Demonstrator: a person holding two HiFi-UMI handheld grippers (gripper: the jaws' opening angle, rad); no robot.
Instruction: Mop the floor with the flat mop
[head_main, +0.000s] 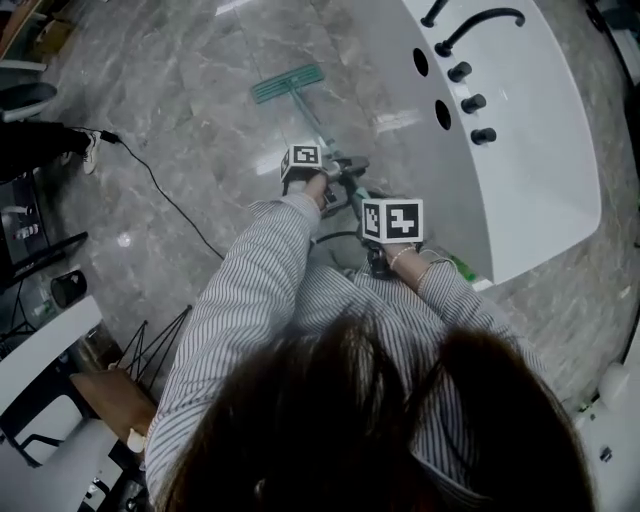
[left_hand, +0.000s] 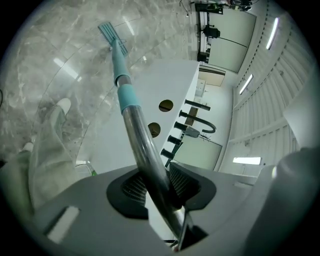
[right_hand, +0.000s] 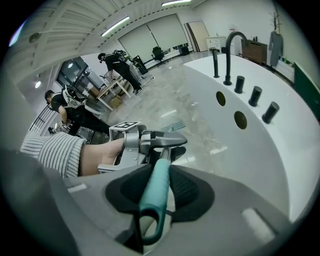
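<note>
The flat mop has a teal head lying on the grey marble floor, and a pole that slopes back toward me. My left gripper is shut on the metal pole; in the left gripper view the pole runs up to the teal collar and the mop head. Lower on the handle, my right gripper is shut on the teal grip with its hanging loop. The right gripper view shows the left gripper just ahead on the pole.
A white bathtub with a black faucet and black knobs stands close on the right. A black cable crosses the floor at left. Chairs and a wire stand crowd the lower left. People work far back.
</note>
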